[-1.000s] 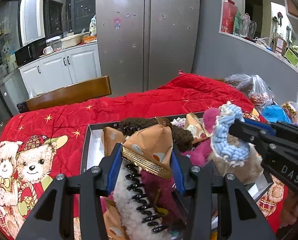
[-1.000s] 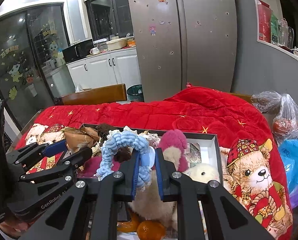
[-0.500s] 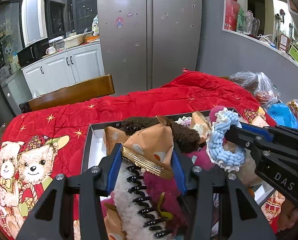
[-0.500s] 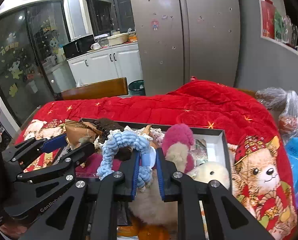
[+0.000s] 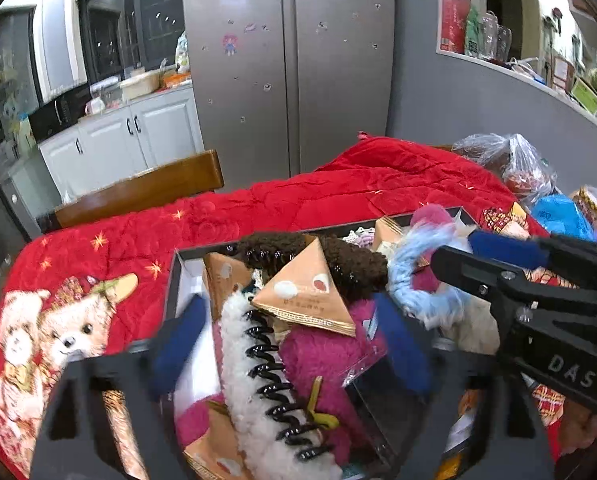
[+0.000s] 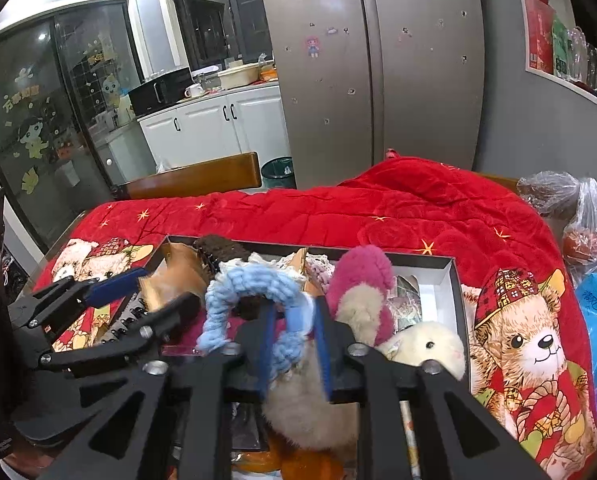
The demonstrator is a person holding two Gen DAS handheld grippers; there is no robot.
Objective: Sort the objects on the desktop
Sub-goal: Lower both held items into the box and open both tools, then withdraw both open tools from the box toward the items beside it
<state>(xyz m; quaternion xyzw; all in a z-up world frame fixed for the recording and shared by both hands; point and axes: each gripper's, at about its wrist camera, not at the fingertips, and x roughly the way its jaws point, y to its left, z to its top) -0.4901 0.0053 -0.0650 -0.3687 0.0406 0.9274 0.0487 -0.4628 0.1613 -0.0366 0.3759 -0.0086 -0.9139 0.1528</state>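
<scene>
A black-rimmed box (image 5: 170, 292) on the red quilt is piled with soft toys, hair clips and snack packets. My left gripper (image 5: 290, 344) is open and blurred; an orange triangular snack packet (image 5: 306, 296) lies on the pile between its blue pads, free of them. A white fluffy hair clip (image 5: 266, 380) lies below it. My right gripper (image 6: 294, 348) is shut on a light blue knitted ring (image 6: 250, 292), held above the box (image 6: 454, 280). The ring (image 5: 422, 264) and the right gripper also show at the right of the left wrist view.
A red quilt with bear prints (image 6: 378, 212) covers the table. A wooden chair back (image 5: 138, 192) stands behind it. Plastic bags (image 5: 514, 164) sit at the right edge. A cream plush toy (image 6: 426, 348) and a pink one (image 6: 362, 276) lie in the box.
My left gripper has opened and let go of the orange snack packet, which now rests on the pile. My right gripper still holds the blue ring, shifted slightly.
</scene>
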